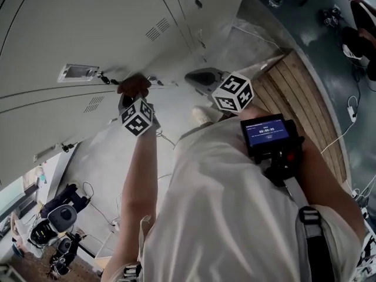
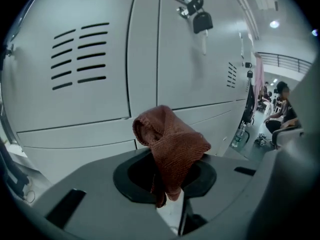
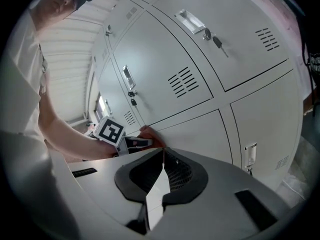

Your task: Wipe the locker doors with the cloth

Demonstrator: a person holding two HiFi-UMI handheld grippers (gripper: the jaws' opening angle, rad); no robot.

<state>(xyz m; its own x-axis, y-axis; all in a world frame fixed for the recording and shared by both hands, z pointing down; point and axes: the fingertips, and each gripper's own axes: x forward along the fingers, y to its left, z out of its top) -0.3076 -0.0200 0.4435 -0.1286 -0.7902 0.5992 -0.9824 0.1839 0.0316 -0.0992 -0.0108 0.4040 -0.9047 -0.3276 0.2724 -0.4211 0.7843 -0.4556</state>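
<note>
Clearly, the reddish-brown cloth [image 2: 170,149] is the only thing held: the left gripper [image 2: 169,186] has its jaws pinched on the cloth's lower end. The bunched fabric rises out of them with its long axis running straight from the jaws toward the locker doors [image 2: 75,84], and its folded top leans a little to the left. In the head view the cloth [image 1: 134,86] sits at the grey door face [image 1: 59,28], near the seam where one door meets the next, beside a small latch. Whether it actually presses on the metal cannot be told. Around it the lockers show rows of vent slots [image 2: 80,54], and a key [image 2: 201,21] hangs from a lock higher up. Further right along the row a seated person [image 2: 280,104] is visible in the distance. A wooden bench [image 1: 299,98] runs along the foot of the lockers on the person's right. The left arm is stretched well forward, forearm bare, the marker cube riding just behind the cloth. The right gripper [image 3: 161,156] is held back near the chest and aimed at the lockers. Its jaws are pressed together with nothing between them, and it is well apart from the doors [image 3: 165,79].
</note>
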